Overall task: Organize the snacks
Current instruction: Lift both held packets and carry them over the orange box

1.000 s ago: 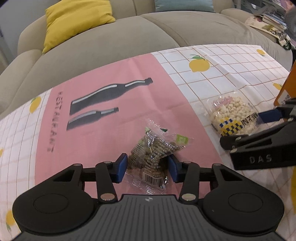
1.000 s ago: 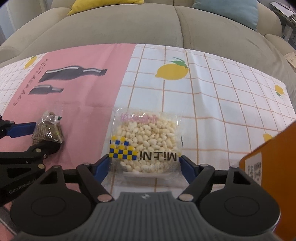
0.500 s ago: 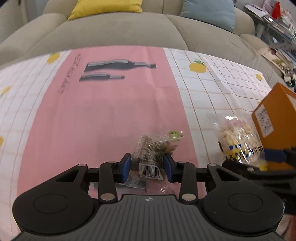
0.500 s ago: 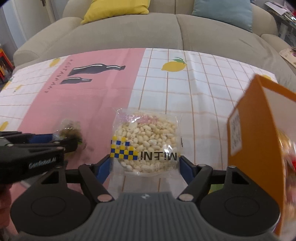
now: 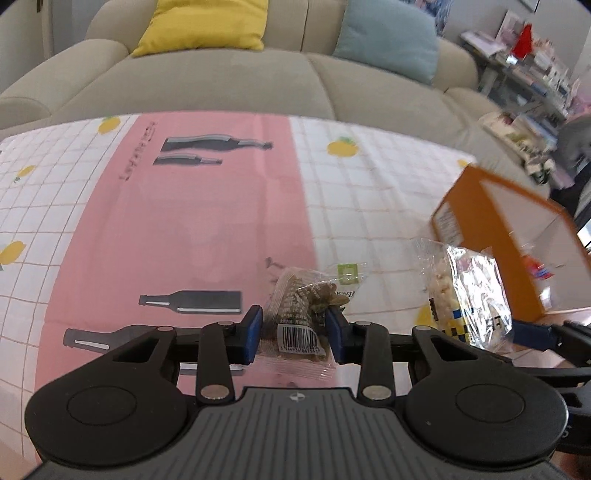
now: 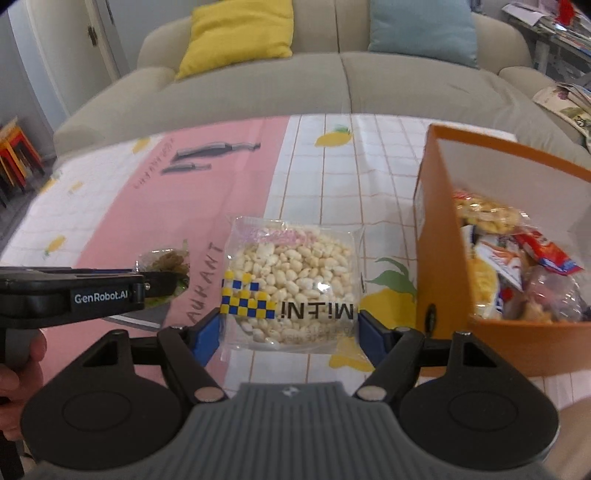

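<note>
My left gripper (image 5: 294,332) is shut on a small clear packet of brown-green snack (image 5: 301,314) with a barcode, lifted above the cloth. My right gripper (image 6: 290,326) is shut on a wide clear bag of white puffed snack (image 6: 291,280) with a blue-yellow check label, also held off the table. The same bag (image 5: 467,295) shows at the right of the left wrist view, and the small packet (image 6: 166,264) shows at the left of the right wrist view. An open orange box (image 6: 437,236) with several snack packs inside stands just right of the puffed bag.
The table wears a pink and white checked cloth (image 5: 207,236) printed with lemons and bottles. A beige sofa (image 6: 332,85) with a yellow cushion (image 6: 240,33) and a blue cushion (image 6: 421,29) lies behind. A hand (image 6: 18,365) holds the left gripper's handle.
Both grippers have risen off the cloth with their packets and moved to the right. The orange box has come into view, its open top now showing in the right wrist view.
</note>
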